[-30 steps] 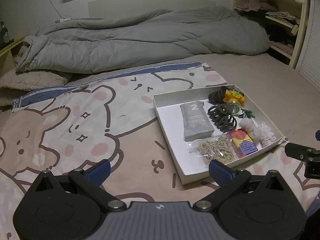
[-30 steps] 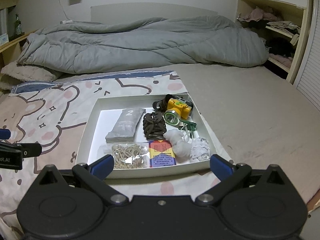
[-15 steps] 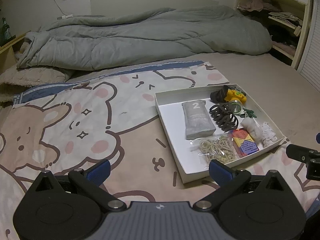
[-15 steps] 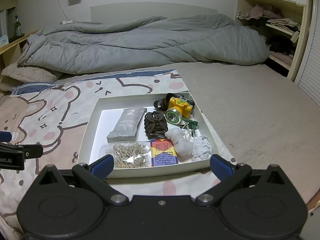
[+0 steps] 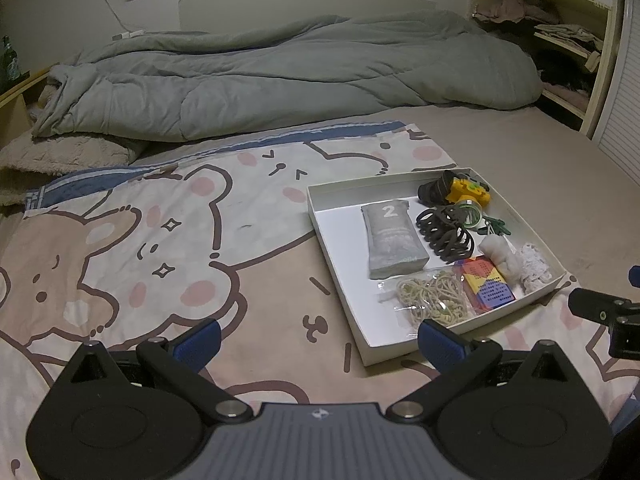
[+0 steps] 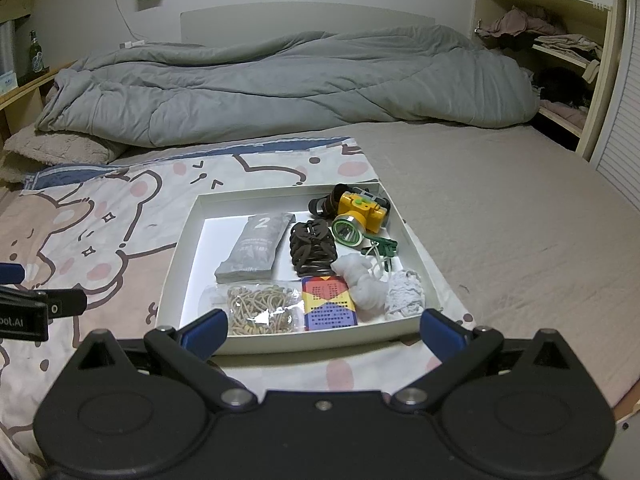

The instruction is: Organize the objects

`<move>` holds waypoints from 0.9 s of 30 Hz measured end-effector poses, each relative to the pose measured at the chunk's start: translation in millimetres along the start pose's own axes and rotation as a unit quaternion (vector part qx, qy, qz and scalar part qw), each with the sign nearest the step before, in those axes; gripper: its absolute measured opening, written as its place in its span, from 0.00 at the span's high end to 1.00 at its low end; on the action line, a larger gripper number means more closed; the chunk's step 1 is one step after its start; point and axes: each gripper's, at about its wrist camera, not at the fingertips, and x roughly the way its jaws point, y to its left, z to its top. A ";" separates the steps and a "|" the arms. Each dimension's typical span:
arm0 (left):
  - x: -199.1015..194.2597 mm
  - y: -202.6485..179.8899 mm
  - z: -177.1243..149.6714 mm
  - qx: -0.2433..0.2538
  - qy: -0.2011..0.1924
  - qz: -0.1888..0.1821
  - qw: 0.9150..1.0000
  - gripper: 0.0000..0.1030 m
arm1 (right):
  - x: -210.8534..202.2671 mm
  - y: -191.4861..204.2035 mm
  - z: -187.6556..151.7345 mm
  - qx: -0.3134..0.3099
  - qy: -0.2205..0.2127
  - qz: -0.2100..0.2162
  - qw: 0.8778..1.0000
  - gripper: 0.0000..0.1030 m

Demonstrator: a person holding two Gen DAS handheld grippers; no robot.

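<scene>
A white shallow tray (image 6: 178, 256) (image 5: 332, 248) lies on the cartoon-print blanket. Inside it sit a grey pouch marked 2 (image 6: 254, 246) (image 5: 394, 240), a brown hair claw (image 6: 314, 246), a yellow headlamp (image 6: 360, 214) (image 5: 466, 194), green clips (image 6: 380, 248), white cotton (image 6: 362, 280), lace (image 6: 404, 294), a colourful card (image 6: 328, 300) and a bag of rubber bands (image 6: 256, 308) (image 5: 434, 296). My right gripper (image 6: 324, 330) hangs open just in front of the tray's near edge. Left of the tray's near corner my left gripper (image 5: 318, 342) stands open, holding nothing.
A rumpled grey duvet (image 6: 280, 84) fills the back of the bed, with a fuzzy pillow (image 6: 52, 150) at the left. Shelves with clothes (image 6: 560, 60) stand at the right. A green bottle (image 6: 36, 54) sits on the left ledge. Bare beige sheet (image 6: 520, 220) spreads right of the tray.
Both grippers have drawn back and risen slightly, so the tray looks a little farther away. Their jaws stay open and the objects in the tray have not moved.
</scene>
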 end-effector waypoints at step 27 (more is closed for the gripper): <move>-0.6 0.2 0.7 -0.001 0.003 0.002 1.000 0.00 | -0.1 0.0 -1.7 0.006 0.004 0.001 1.000 0.00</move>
